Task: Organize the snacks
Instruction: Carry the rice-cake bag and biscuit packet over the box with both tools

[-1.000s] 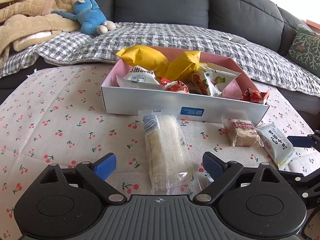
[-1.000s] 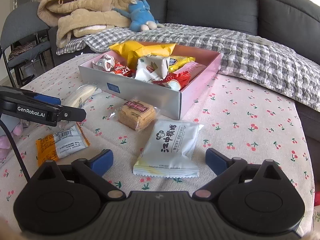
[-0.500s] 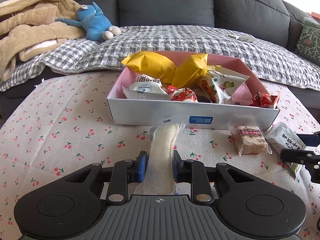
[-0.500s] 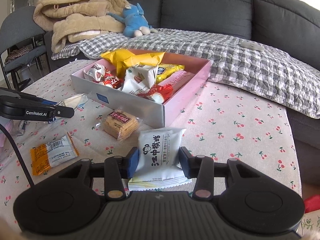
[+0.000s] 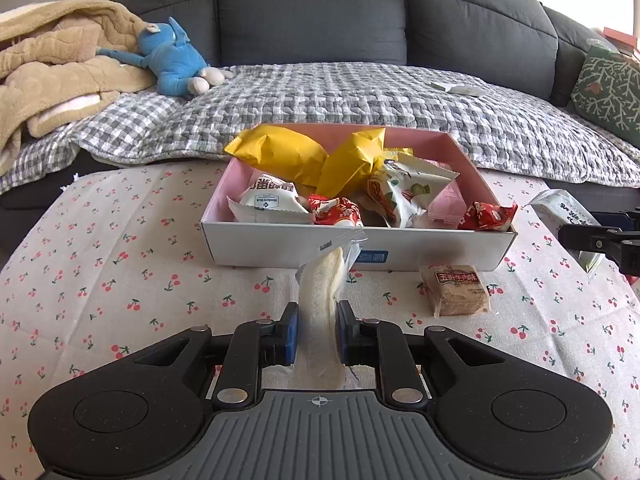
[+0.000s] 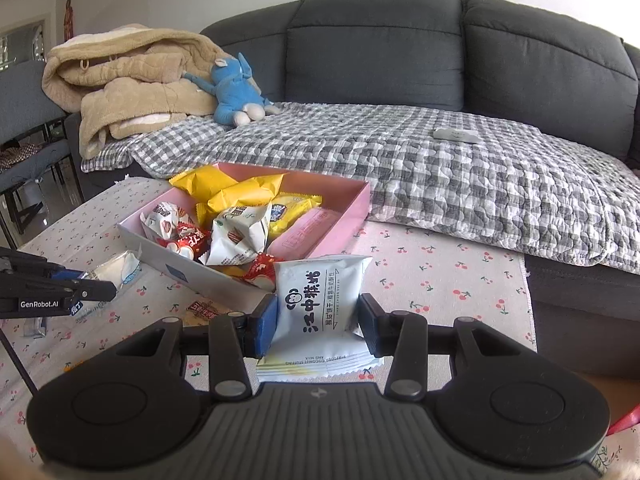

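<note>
Both grippers carry snacks toward the pink box (image 5: 352,254) at 12 o'clock, probably for dropping in. Left gripper (image 5: 317,332) is clamped on the clear-wrapped wafer pkt (image 5: 322,280); right gripper (image 6: 316,320) pinches the white pouch (image 6: 320,296) (held upright), each pkt between its jaws.

Home living room. Dark grey sofa (image 6: 460,56) along the back, seat covered with a grey checked quilt (image 6: 420,164). Tan fleece blanket (image 6: 128,80) heaped at the sofa's left end, blue plush toy (image 6: 234,88) lying against it. Green patterned cushion (image 5: 608,88) at the right end. Low tabletop just in front of the sofa, spread with a cherry-print cloth (image 5: 100,264). Pink box (image 5: 464,160) of packaged snacks on it. Grey chair (image 6: 28,120) at far left, white walls behind.
</note>
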A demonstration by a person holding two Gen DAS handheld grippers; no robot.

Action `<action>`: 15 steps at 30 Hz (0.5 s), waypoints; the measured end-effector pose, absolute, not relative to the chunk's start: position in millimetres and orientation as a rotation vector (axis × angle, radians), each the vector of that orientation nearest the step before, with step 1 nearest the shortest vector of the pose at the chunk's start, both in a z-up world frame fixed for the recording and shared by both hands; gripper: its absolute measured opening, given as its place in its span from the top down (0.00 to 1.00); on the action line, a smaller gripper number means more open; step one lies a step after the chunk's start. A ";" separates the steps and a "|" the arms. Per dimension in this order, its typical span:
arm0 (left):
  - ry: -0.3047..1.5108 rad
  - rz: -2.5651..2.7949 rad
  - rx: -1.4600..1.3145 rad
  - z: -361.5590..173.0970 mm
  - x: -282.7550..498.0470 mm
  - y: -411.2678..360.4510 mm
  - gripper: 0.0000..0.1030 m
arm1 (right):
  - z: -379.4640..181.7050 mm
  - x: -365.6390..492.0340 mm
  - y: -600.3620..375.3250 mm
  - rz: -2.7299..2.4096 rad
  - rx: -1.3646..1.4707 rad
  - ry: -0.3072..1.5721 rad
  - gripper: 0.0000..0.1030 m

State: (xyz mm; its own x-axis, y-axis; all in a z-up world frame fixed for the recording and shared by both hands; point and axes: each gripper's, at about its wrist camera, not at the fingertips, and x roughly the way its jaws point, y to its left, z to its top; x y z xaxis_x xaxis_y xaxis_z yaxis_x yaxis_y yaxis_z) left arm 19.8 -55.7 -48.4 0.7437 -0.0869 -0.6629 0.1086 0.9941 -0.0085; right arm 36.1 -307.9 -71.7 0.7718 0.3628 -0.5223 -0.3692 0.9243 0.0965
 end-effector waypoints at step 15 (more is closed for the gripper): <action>0.700 -0.139 -0.069 -8.3 29.1 -34.9 0.84 | -54.4 64.8 -287.0 0.403 0.074 0.547 0.61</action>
State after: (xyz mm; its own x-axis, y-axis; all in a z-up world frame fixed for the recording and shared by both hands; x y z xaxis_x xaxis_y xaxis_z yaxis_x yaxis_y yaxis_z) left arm 29.1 -34.9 -8.2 0.7562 -0.1502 -0.6369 0.1038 0.9885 -0.1099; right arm 64.8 -287.1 -54.4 0.7782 0.3921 -0.4906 -0.3532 0.9192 0.1744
